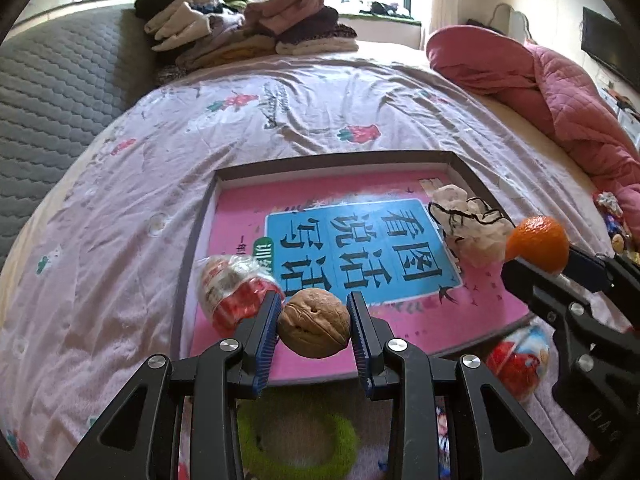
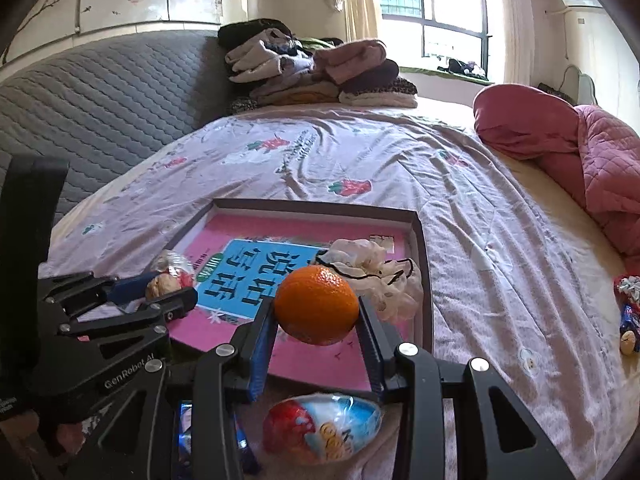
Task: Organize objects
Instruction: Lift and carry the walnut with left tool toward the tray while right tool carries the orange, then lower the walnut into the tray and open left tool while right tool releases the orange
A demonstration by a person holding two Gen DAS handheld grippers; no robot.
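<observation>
My left gripper (image 1: 314, 322) is shut on a brown walnut (image 1: 314, 322) and holds it over the near edge of a dark-rimmed tray (image 1: 320, 158) lined with a pink and blue book cover. My right gripper (image 2: 318, 312) is shut on an orange (image 2: 316, 310), held over the tray's (image 2: 320, 205) near right part; it also shows in the left wrist view (image 1: 538, 244). In the tray lie a clear wrapped snack (image 1: 234, 290) at the near left and a white scrunchie (image 1: 470, 224) at the right.
A red and blue egg-shaped toy (image 2: 322, 428) lies on the bed in front of the tray. A green fuzzy ring (image 1: 298, 440) lies under my left gripper. Folded clothes (image 1: 248, 26) sit at the bed's far end, a pink quilt (image 1: 560, 92) at the right, small items (image 2: 628, 320) at the right edge.
</observation>
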